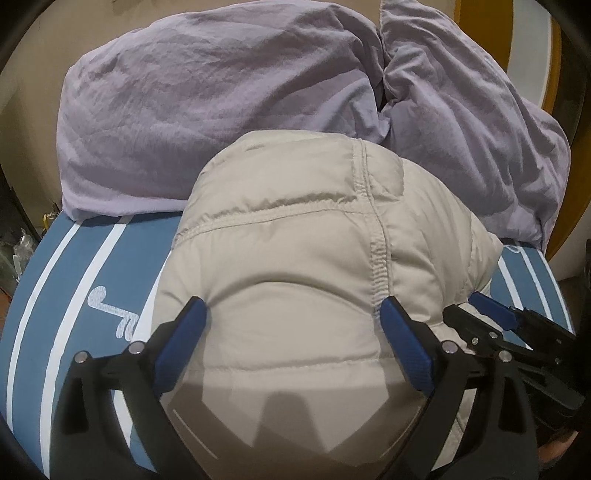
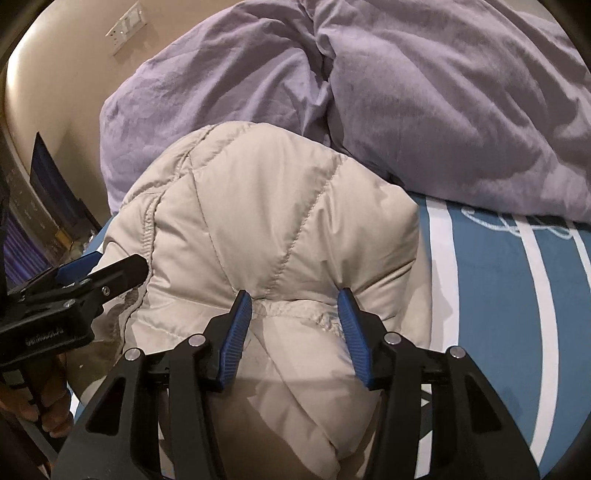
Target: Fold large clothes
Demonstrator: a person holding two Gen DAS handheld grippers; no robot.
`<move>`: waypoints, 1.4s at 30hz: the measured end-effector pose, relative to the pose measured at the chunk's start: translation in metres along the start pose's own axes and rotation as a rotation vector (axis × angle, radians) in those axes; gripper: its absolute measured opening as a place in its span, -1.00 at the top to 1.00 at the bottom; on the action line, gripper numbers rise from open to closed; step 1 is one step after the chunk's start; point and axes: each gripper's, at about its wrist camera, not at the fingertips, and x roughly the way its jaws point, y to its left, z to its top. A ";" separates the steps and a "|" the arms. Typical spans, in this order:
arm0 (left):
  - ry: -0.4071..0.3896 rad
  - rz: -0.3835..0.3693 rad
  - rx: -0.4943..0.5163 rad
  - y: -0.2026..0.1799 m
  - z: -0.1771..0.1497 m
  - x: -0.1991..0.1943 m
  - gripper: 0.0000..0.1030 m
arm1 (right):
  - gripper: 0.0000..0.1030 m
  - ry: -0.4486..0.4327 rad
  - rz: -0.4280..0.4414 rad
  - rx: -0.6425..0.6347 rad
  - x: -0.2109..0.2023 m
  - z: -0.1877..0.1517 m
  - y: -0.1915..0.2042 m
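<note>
Jacket: beige quilted jacket (image 1: pixel 295 236) bunched on the striped blue bed sheet (image 1: pixel 62 266), in front of the lilac duvet (image 1: pixel 207 110).
Left gripper (image 1: pixel 293 314): fingers wide, straddling a puffy fold, pads pressing its sides.
Right gripper (image 2: pixel 295 306): fingers half-closed, pinching a seam ridge.
Right view only: wall socket plate (image 2: pixel 125 31), dark screen (image 2: pixel 48 173).

I am seeing soft, dimmish indoor light falling from behind the cameras; a grey angular shadow is lying at six o'clock on the puffy beige quilted jacket (image 1: pixel 295 258) in both wrist views. The fisheye is bending the white-striped blue bed sheet (image 2: pixel 498 295) and blacking out the corners. The rumpled lilac cotton duvet (image 1: pixel 207 107) is looking slightly soft, without glare.
</note>
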 end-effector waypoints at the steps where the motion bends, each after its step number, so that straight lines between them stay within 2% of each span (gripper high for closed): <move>1: -0.003 0.002 0.008 -0.001 -0.001 0.000 -0.85 | 0.01 -0.003 -0.007 -0.001 0.001 -0.002 0.001; 5: -0.023 0.016 0.059 -0.006 -0.005 -0.009 -0.88 | 0.01 -0.009 -0.030 0.022 -0.002 -0.006 0.002; 8: -0.041 -0.005 0.075 -0.004 -0.011 -0.027 -0.88 | -0.03 0.004 -0.048 0.061 -0.011 -0.003 0.003; 10: -0.055 -0.011 0.085 -0.002 -0.015 -0.039 -0.89 | -0.18 0.007 -0.074 0.061 -0.025 0.000 0.009; 12: -0.070 -0.024 0.091 0.003 -0.020 -0.054 -0.91 | -0.66 -0.006 -0.109 0.055 -0.039 -0.001 0.014; 16: -0.083 -0.047 0.081 0.015 -0.031 -0.082 -0.95 | -0.95 -0.018 -0.130 0.063 -0.072 -0.010 0.028; 23: -0.060 -0.100 0.033 0.037 -0.060 -0.122 -0.95 | -0.97 0.029 -0.191 0.048 -0.110 -0.038 0.051; 31: -0.030 -0.147 -0.003 0.049 -0.090 -0.154 -0.95 | -0.97 0.070 -0.153 0.089 -0.144 -0.074 0.064; 42: -0.011 -0.193 -0.042 0.052 -0.119 -0.172 -0.95 | -0.97 0.068 -0.115 0.115 -0.163 -0.097 0.078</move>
